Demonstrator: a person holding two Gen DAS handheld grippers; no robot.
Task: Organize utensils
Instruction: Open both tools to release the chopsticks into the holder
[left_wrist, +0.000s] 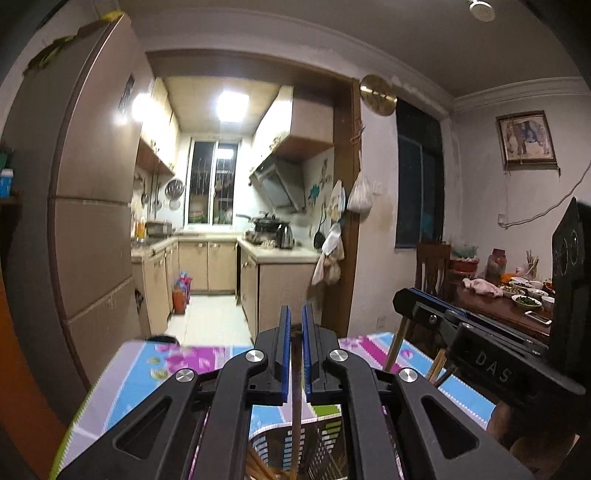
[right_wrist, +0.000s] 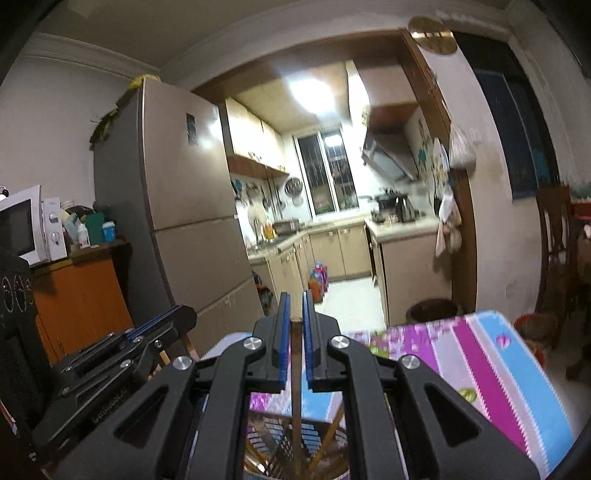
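Between your left gripper's (left_wrist: 294, 325) blue pads you clamp one wooden chopstick (left_wrist: 296, 406), its lower end dropping toward the shiny holder (left_wrist: 266, 443) below. Your right gripper (right_wrist: 295, 317) pinches another chopstick (right_wrist: 296, 398) above the same holder (right_wrist: 269, 443), where more chopsticks (right_wrist: 325, 443) stand. Under both lies the flowered tablecloth (right_wrist: 480, 362); beyond, the fridge (right_wrist: 184, 192) and kitchen.

"DAS" on right tool (left_wrist: 421, 295) (partly cut)

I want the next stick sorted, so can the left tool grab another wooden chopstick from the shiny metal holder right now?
Probably not: the left tool is already shut on one brown wooden chopstick above the shiny metal holder.
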